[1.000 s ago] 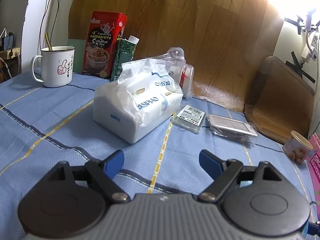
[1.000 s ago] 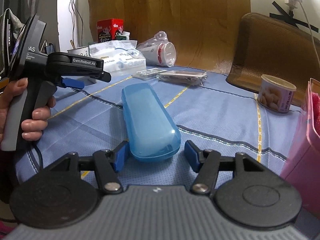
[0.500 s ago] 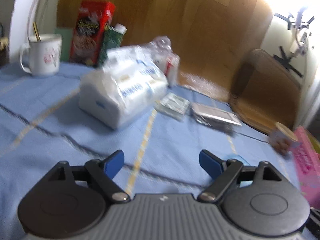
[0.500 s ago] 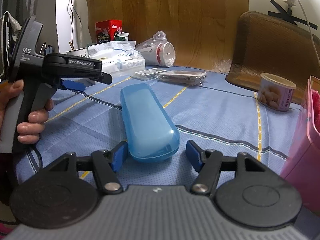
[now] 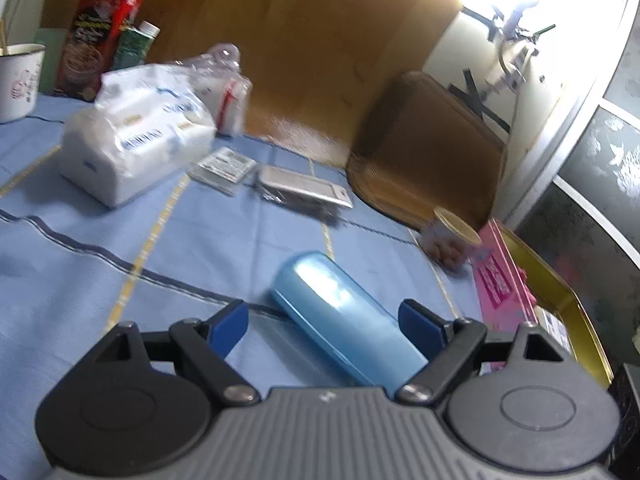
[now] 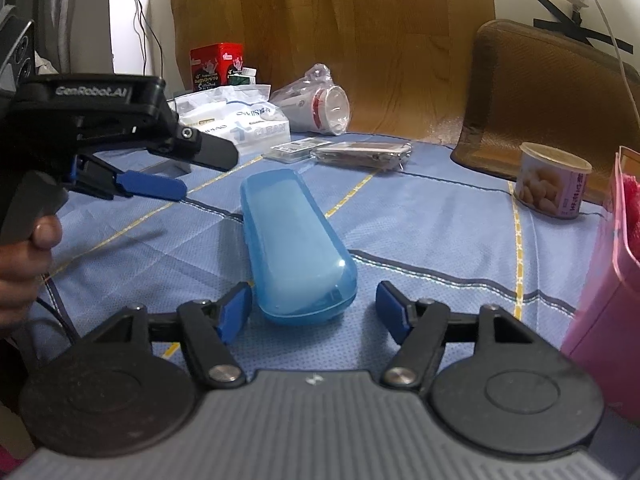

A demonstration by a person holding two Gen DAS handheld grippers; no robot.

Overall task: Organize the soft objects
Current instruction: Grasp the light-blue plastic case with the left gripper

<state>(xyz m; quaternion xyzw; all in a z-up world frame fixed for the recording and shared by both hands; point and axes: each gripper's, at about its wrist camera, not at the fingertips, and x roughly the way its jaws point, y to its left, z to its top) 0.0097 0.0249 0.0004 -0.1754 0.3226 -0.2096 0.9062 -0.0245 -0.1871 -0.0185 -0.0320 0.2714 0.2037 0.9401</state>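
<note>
A translucent blue oblong case lies on the blue tablecloth, its near end between the open fingers of my right gripper, not touching them. In the left wrist view the case runs between the open fingers of my left gripper, close to the right one. The left gripper also shows at the left of the right wrist view, open and above the cloth. A white tissue pack sits further back.
A pink box and a gold tray stand at the right. A snack cup, a bagged phone, a card packet, a bagged cup, a red tin, a mug and a brown cushion lie around.
My left gripper has swung right from facing the tissue pack, so the blue case now lies between its fingers. The right gripper has barely moved.
</note>
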